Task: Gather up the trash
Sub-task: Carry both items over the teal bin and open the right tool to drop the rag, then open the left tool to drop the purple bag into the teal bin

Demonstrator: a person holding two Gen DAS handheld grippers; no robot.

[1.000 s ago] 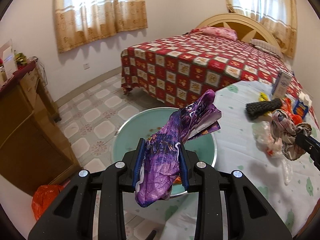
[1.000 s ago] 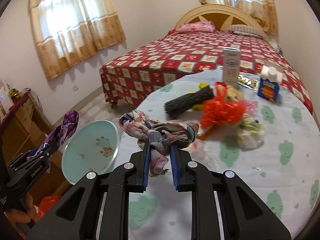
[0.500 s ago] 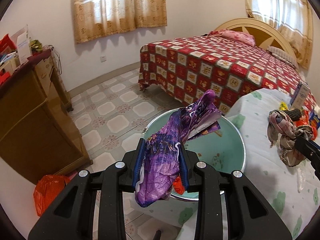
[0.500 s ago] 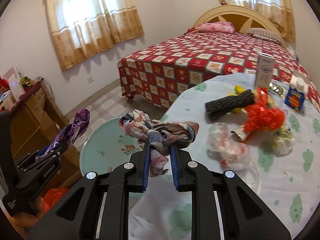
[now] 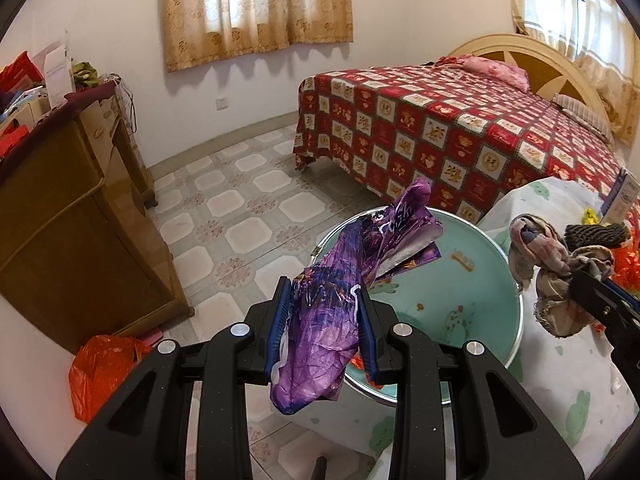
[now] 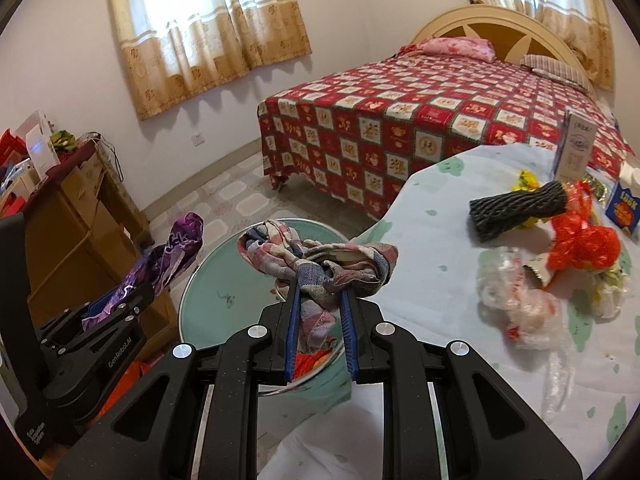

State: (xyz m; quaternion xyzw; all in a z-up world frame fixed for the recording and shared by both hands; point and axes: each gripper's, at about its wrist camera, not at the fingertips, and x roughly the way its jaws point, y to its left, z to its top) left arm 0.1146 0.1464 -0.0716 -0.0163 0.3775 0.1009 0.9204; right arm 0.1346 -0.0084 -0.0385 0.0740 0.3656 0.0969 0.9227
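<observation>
Bedroom, tiled floor (image 5: 248, 200), bed (image 5: 460, 128) with red patterned cover at the back, curtains (image 5: 256, 8) on the window. Wooden cabinet (image 5: 72, 216) at left, clutter on top, orange plastic bag (image 5: 100, 372) on the floor at its foot. Round worktop (image 6: 460, 280) under a white cloth with green cloud prints, at right. Teal metal basin (image 5: 472, 292) just beside the worktop edge, lower than it, something orange inside near the front rim.

Left gripper (image 5: 324, 328) clamped on purple foil wrapper (image 5: 340, 300), fingers (image 5: 280, 320) closed in tight on its crumpled middle, top end sticking up and forward, bottom end drooping below. Wrapper held in the air over the near left rim of the basin.

Right gripper (image 6: 320, 328) clamped on plaid rag (image 6: 320, 268), fingers (image 6: 348, 328) pinching the bunched cloth, loose folds spilling over both sides. Rag held in the air over the basin's right edge, next to the worktop.

On the worktop, well apart from both grippers: black foam net sleeve (image 6: 520, 208), orange-red mesh wad (image 6: 580, 244), crumpled clear plastic bag (image 6: 520, 300), tall white carton (image 6: 576, 148) upright, small blue box (image 6: 622, 208), yellow scrap (image 6: 528, 180) behind the sleeve. Sleeve and mesh wad touching; clear bag just beside the mesh wad.
</observation>
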